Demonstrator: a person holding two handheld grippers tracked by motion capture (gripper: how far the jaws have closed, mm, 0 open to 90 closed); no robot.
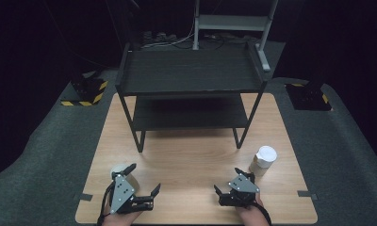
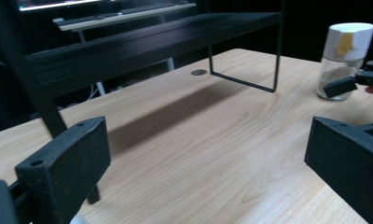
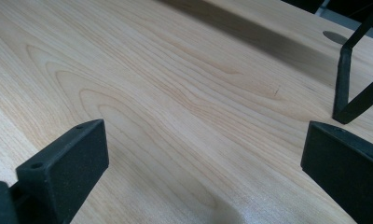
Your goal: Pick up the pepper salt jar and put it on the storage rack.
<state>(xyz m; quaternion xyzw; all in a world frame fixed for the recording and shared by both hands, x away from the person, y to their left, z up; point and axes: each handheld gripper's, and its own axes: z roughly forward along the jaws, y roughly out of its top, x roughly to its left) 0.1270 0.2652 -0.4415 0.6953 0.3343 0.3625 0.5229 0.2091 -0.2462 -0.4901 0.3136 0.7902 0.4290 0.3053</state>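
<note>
Our left claw [image 1: 143, 180] rests wide open near the table's [image 1: 191, 155] front edge with nothing between its jaws — a pale cup [image 1: 118, 170] sits just beside it. Further right, our right claw [image 1: 227, 181] is open and empty too, with the white-lidded jar [image 1: 263, 160] close by, in front of the black shelf [image 1: 191, 75]. We judge this the start; next, each claw must close around its container.

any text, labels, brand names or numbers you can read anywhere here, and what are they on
None can be read.
The clear jar with a white lid carries a yellowish patch on its side, with no letters legible.
The black and yellow striped base on the floor shows hazard stripes, no words.
The black two-tier metal shelf and the light wooden table bear no markings.
</note>
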